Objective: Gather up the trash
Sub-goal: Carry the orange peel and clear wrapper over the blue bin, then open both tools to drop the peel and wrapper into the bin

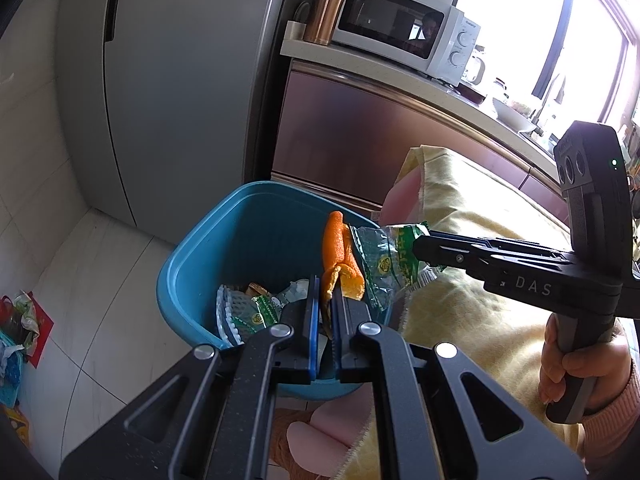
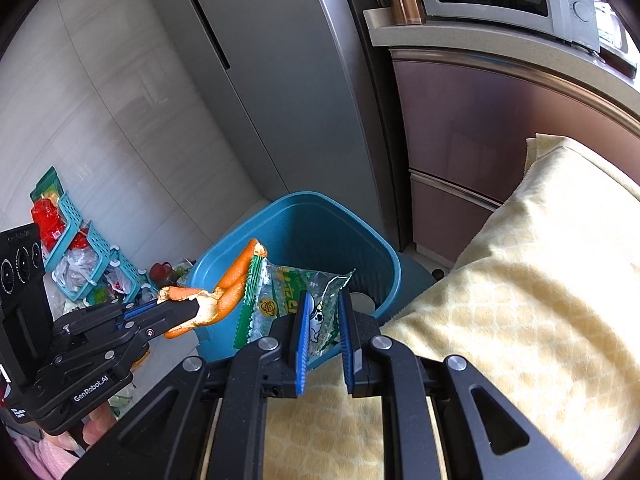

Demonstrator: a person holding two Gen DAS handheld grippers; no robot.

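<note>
Two claws over the bin [image 1: 192, 264] rim: left [image 1: 325, 300] pinches peel [image 1: 340, 256]; right [image 2: 324, 320] grips wrapper [image 2: 288, 292].

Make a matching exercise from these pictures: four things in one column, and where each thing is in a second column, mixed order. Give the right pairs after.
Things:
1. orange peel
2. green snack wrapper
3. blue bin
4. microwave

Places:
A. on the counter
B. on the floor beside the yellow cloth
C. between the fingers of the left gripper
D. between the fingers of the right gripper

Pairs: 1-C, 2-D, 3-B, 4-A
</note>
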